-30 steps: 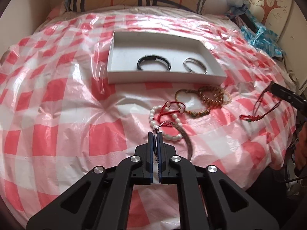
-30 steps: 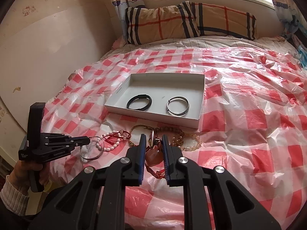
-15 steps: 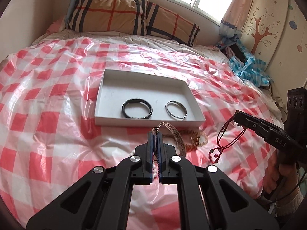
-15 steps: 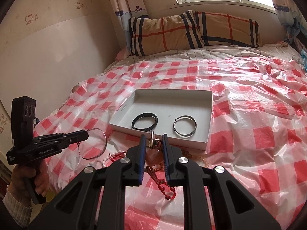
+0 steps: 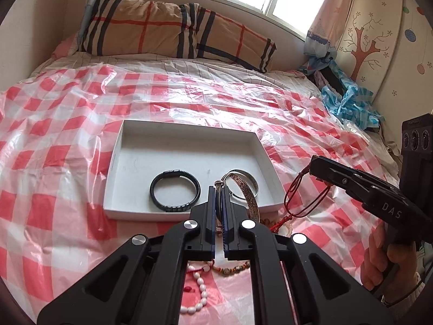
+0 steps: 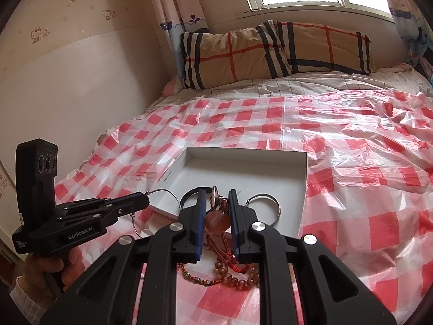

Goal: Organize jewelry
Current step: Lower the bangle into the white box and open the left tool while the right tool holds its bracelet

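The left hand-held gripper [image 5: 219, 192] is pressed together on an engraved bangle [image 5: 247, 195]. Ahead of it lies the white tray [image 5: 116, 162]. The right hand-held gripper [image 6: 215, 197] pinches a red cord necklace [image 6: 216, 220] above the beads on the bed [image 6: 351, 216].

Red-checked plastic sheet [image 5: 67, 140], white tray [image 5: 115, 162], black bracelet [image 5: 175, 192].

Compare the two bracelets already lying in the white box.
The black bracelet is a thick, dark, ribbed band; the silver bangle is thin, shiny metal. The black bracelet lies left in the white box, the silver bangle right, partly hidden by the left gripper's held bangle. Both lie flat.
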A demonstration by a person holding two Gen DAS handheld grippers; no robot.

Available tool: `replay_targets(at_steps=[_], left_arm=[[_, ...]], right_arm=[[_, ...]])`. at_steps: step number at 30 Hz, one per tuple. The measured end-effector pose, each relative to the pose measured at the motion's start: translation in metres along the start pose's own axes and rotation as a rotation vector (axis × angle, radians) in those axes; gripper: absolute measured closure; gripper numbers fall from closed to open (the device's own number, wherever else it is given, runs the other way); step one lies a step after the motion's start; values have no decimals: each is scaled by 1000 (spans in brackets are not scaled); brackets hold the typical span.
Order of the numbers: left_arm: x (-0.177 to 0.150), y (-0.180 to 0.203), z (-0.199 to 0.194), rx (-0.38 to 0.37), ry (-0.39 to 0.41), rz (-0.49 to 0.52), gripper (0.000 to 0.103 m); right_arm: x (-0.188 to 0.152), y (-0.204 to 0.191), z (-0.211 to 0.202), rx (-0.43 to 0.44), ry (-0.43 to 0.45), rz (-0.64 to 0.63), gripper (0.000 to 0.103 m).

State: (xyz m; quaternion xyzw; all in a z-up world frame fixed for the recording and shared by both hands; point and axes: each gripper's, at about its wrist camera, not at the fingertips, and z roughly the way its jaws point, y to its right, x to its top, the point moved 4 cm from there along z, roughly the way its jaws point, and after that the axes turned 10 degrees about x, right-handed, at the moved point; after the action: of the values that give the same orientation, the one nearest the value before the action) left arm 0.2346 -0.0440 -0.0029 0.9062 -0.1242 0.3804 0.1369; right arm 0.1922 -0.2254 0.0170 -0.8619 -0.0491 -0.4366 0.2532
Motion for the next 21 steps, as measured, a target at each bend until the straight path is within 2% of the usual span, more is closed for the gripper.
replay_targets(at_steps=[4,7,8,10,11,12,13,15,16,17,18,19,20,21], left_arm=[[6,0,12,0,-1,-2,99],[7,-1,18,-1,-1,-7,99],[7,-3,19,-1,-1,-12,99],[5,-5,22,-1,-7,-20,99],[3,-5,24,0,-13,-24,99],[2,-6,26,-1,-20,-30,99],[0,-6,26,-4,-22,-31,99],[-1,-5,25,-2,-19,-19,99],[0,-5,26,-2,-18,-17,99],[-1,-5,25,-3,-19,-21,99],[-1,-5,25,-4,-19,-25,99],[-1,-4,24,-7,-18,-28,99],[-1,-4,23,-9,-17,-29,99],[-1,-3,22,-8,-16,-27,99]], right_arm=[[9,6,5,27,14,14,86],[11,2,3,95,23,24,86],[8,0,5,81,2,7,86],[-4,3,21,-91,-81,-80,86],[-14,14,33,-91,-147,-41,86],[-21,25,38,-13,-179,53,86],[-24,29,35,33,-165,111,86],[-25,21,22,13,-137,60,86],[-26,19,19,73,-136,87,86],[-25,18,14,172,-125,133,86],[-24,17,9,207,-103,138,86],[-23,16,5,202,-92,120,86],[-22,15,3,242,-92,118,86],[-23,18,5,241,-110,126,86]])
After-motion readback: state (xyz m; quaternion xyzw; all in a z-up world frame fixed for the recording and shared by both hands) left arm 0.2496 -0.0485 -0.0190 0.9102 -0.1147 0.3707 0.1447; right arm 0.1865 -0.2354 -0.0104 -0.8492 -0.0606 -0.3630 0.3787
